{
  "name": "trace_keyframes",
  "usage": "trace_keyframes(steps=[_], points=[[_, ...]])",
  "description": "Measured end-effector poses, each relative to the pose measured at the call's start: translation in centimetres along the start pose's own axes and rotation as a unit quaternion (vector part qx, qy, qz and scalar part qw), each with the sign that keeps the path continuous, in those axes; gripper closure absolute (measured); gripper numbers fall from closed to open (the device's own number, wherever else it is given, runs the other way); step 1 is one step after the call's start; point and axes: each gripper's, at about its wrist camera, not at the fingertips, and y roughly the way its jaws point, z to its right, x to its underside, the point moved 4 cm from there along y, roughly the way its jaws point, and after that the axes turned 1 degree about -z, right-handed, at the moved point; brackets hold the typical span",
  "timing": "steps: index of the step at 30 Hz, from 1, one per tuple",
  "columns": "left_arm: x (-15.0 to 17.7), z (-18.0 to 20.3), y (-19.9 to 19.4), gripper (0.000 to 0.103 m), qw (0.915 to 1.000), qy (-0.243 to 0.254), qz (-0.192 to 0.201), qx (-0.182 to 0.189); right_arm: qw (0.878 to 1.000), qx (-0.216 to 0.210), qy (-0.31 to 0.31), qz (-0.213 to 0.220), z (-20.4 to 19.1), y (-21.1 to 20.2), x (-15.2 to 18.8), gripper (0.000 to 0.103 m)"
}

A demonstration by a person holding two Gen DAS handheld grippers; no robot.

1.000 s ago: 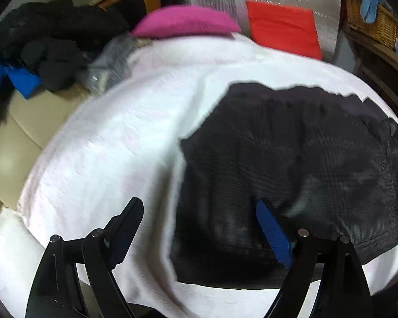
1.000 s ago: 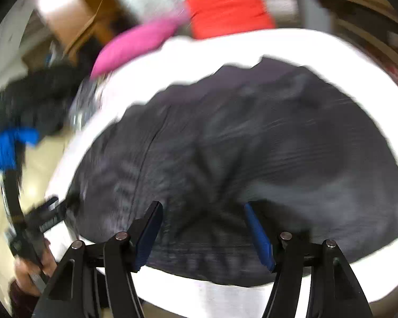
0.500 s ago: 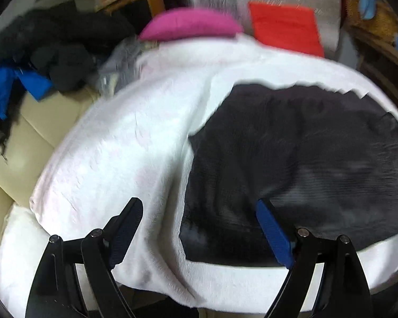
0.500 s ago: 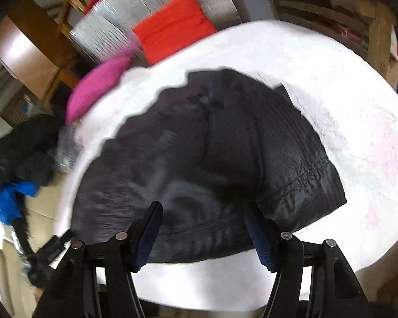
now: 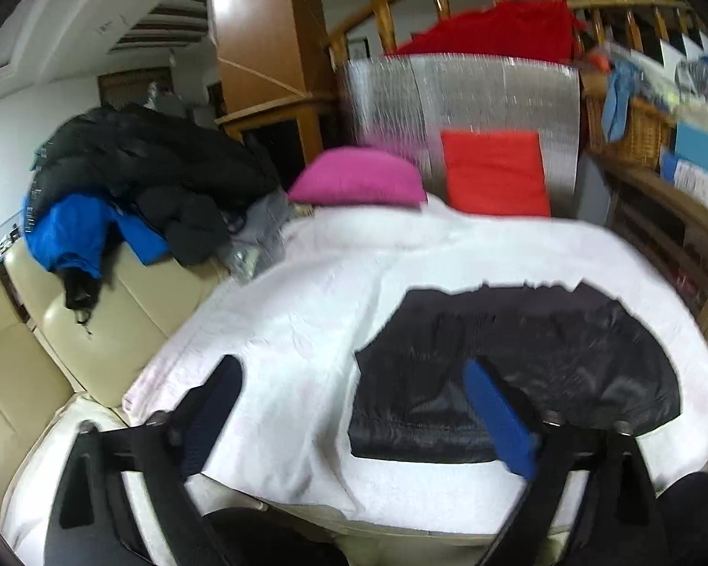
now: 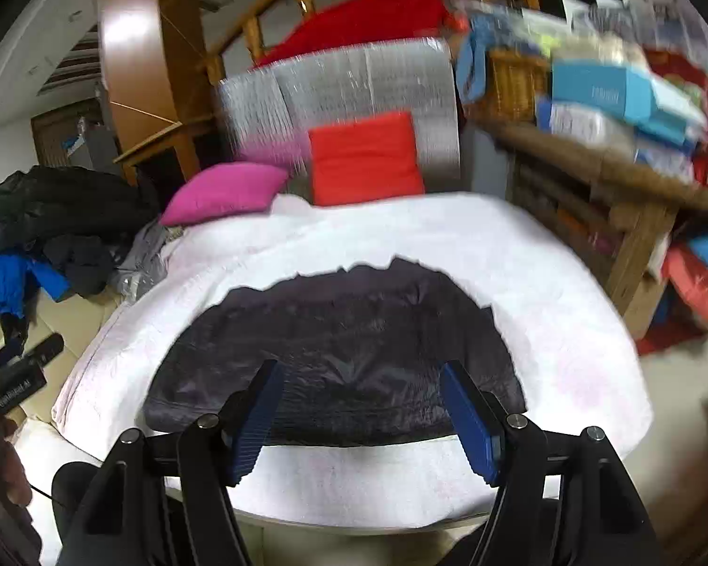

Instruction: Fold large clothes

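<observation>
A black quilted garment (image 6: 349, 349) lies folded into a compact rectangle on the white blanket (image 6: 543, 292); it also shows in the left wrist view (image 5: 519, 368) at the right. My right gripper (image 6: 361, 412) is open and empty, held above the garment's near edge. My left gripper (image 5: 354, 410) is open and empty, above the blanket at the garment's left edge. In the right wrist view the left gripper (image 6: 19, 368) shows at the far left.
A pile of black and blue clothes (image 5: 118, 198) lies on the cream sofa (image 5: 99, 311) at the left. A pink cushion (image 5: 358, 179) and a red cushion (image 5: 495, 174) stand behind the blanket. Wooden shelves with baskets and boxes (image 6: 604, 108) stand at the right.
Both grippers have pulled back and up from the garment, so the whole bed and room show. The garment lies still, in a more compact folded shape.
</observation>
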Motion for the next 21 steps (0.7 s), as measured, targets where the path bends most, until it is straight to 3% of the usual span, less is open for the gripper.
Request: trace_keyframes(steps=[4,13,21], points=[[-1.0,-1.7,-4.3,0.002,0.9988,-0.016,0.045,-0.013,1.000,-0.005,-0.012,0.026,-2.1,-3.4,-0.3,0.029],[-2.1,-3.4,-10.4,0.000,0.9934,-0.035,0.097,-0.051,0.998,0.001,-0.038,0.055,-5.6,-8.5,-0.9,0.029],[-2.8,-2.7,-14.3,0.000,0.9899,-0.021,0.133,-0.046,0.997,-0.003,-0.040,0.069,-7.1,-11.2,-1.4,0.029]])
